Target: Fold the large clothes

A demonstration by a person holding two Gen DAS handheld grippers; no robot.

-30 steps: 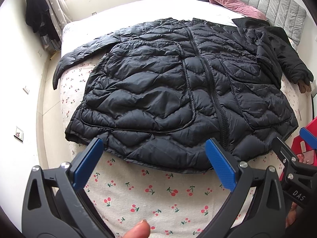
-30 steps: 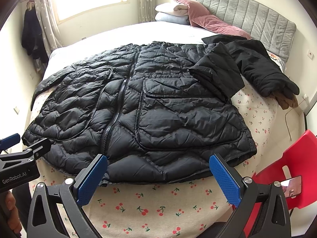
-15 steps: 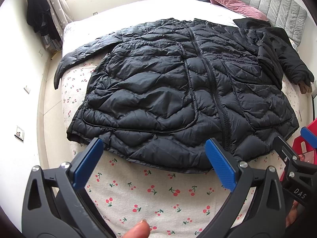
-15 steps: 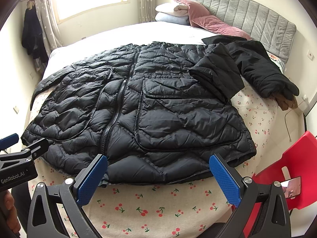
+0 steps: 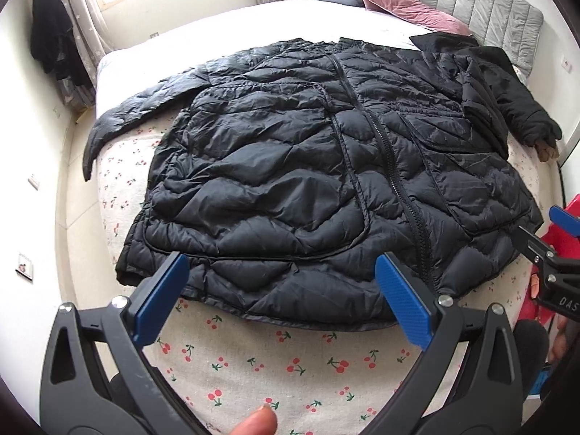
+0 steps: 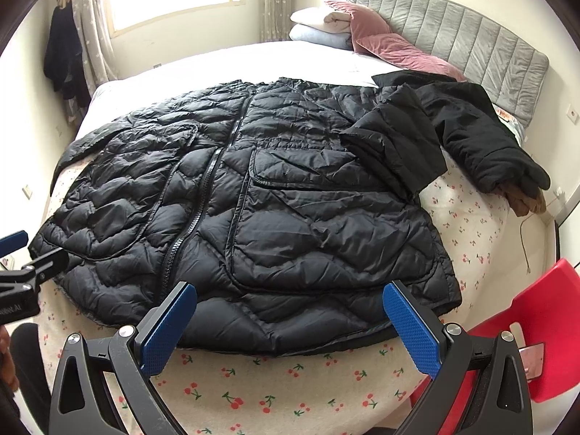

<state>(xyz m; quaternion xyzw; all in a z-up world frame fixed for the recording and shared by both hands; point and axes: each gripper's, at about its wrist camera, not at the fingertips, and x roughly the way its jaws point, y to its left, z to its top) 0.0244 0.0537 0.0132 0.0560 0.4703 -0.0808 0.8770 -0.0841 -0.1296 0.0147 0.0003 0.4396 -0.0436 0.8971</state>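
A large black quilted puffer jacket (image 5: 308,181) lies flat, zipped and front up, on a bed with a cherry-print sheet (image 5: 290,362). It also shows in the right wrist view (image 6: 272,210). Its left sleeve (image 5: 119,119) stretches out to the bed's left edge. Its right sleeve (image 6: 395,145) is folded over the body. My left gripper (image 5: 279,297) is open and empty, hovering just before the jacket's hem. My right gripper (image 6: 286,326) is open and empty, hovering before the hem's right part.
Another black coat (image 6: 482,134) lies at the bed's right side with brown gloves (image 6: 525,199). Pink and white pillows (image 6: 348,25) rest at a grey padded headboard (image 6: 471,43). A red chair (image 6: 543,319) stands at the bed's right. Dark clothes (image 6: 61,58) hang by the window.
Both grippers have drawn back and up a little from the jacket, showing more sheet below the hem. Jaws stay open. The jacket has not moved.
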